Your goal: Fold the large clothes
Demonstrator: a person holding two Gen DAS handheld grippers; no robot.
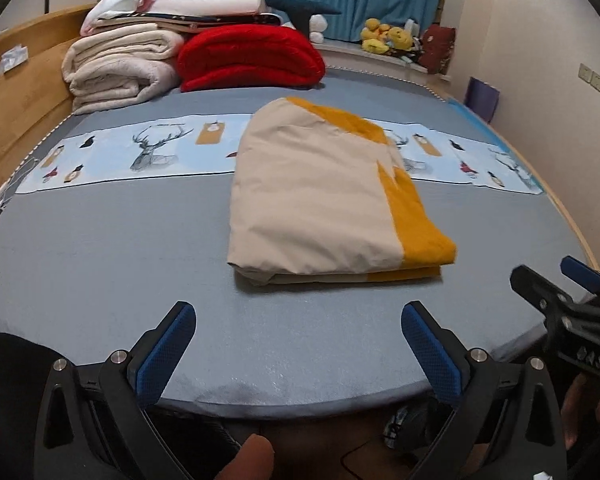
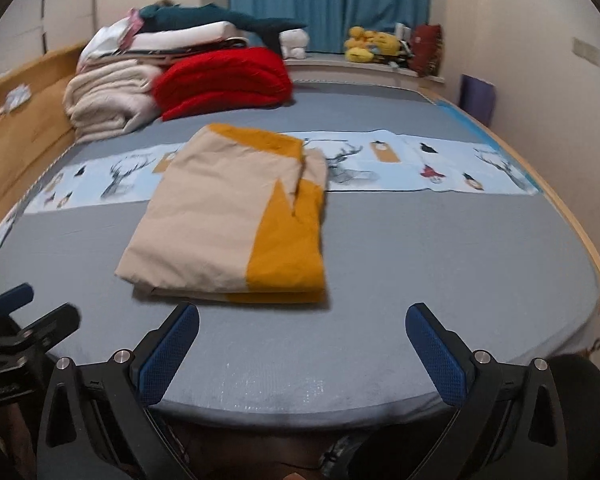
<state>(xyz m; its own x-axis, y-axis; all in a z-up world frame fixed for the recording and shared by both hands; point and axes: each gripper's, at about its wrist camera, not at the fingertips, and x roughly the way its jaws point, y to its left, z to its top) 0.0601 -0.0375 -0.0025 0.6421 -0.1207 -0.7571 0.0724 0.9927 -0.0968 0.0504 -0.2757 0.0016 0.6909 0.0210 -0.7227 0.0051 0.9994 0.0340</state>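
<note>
A beige and mustard-yellow cloth (image 1: 324, 196) (image 2: 236, 220) lies folded into a thick rectangle on the grey bed (image 1: 120, 248) (image 2: 440, 248). My left gripper (image 1: 298, 316) hovers over the bed's near edge, short of the cloth, open with nothing between its blue pads (image 1: 164, 352). The right gripper (image 2: 302, 318) is likewise open and empty, just in front of the cloth's near edge. In the left wrist view the right gripper (image 1: 556, 280) shows at the right margin; in the right wrist view the left gripper (image 2: 40, 308) shows at the left margin.
Stacked folded blankets, cream (image 1: 120, 68) and red (image 1: 252, 58), with a dark plush on top, fill the far left corner. A deer-print strip (image 1: 140, 152) runs across the bed. A wooden bed frame (image 1: 16, 100) lines the left side. Plush toys (image 1: 386, 38) sit under the blue curtain.
</note>
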